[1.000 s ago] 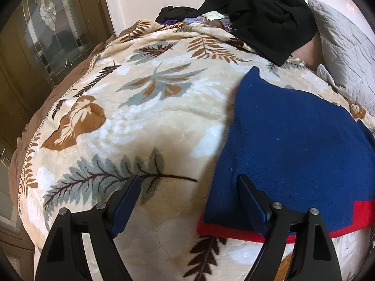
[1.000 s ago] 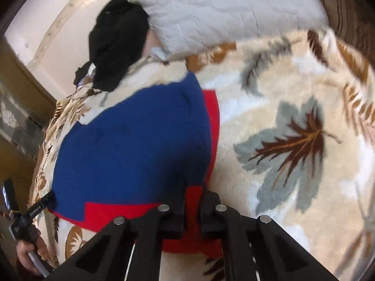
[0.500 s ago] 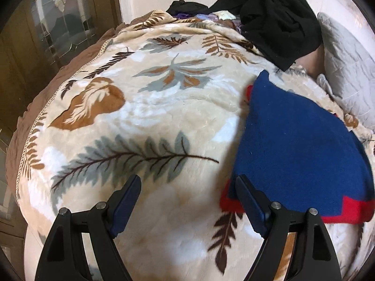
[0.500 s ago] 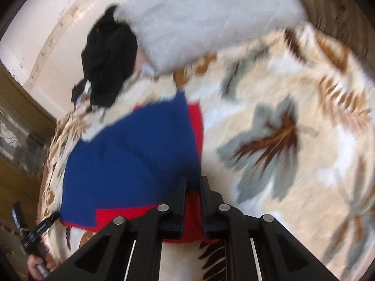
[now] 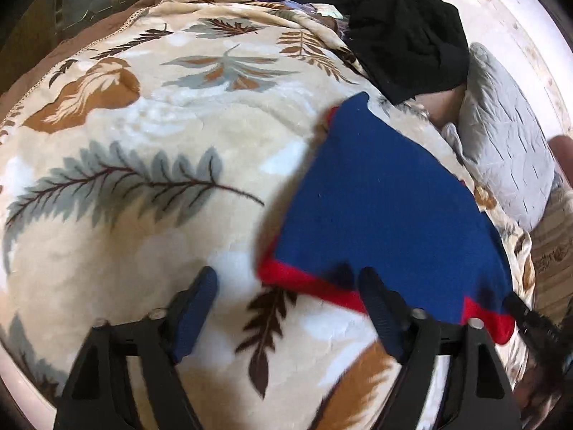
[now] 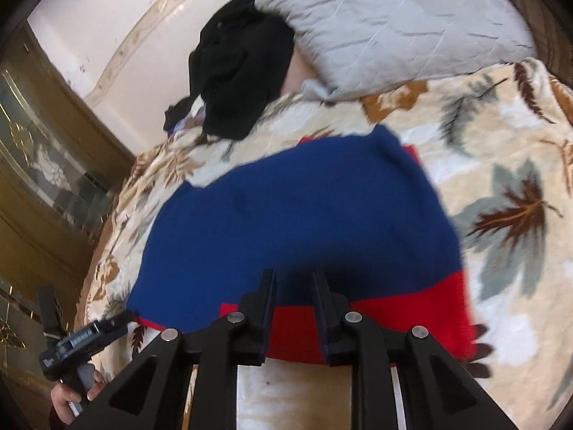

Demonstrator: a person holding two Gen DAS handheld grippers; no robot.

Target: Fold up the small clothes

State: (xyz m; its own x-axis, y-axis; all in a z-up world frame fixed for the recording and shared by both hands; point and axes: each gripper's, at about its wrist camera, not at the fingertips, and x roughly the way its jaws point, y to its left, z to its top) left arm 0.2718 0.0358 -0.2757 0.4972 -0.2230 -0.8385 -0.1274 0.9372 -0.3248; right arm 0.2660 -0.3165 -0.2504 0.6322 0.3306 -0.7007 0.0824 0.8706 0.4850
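- Near the bed's (image 5: 150, 251) front edge, the blue-and-red garment (image 5: 386, 215) lies flat, folded.
- Left gripper (image 5: 286, 308) fingers, narrowing, straddle its red hem corner without pinching.
- Right gripper (image 6: 293, 286) fingers, just parting, hold nothing.

A: Daylight, bright overall. White wall (image 5: 508, 18) blows out top right in left wrist view.
B: Heavy fisheye bend, black corners. Motion blur on leaf-print blanket (image 6: 508, 215); soft shadows under the fingers.
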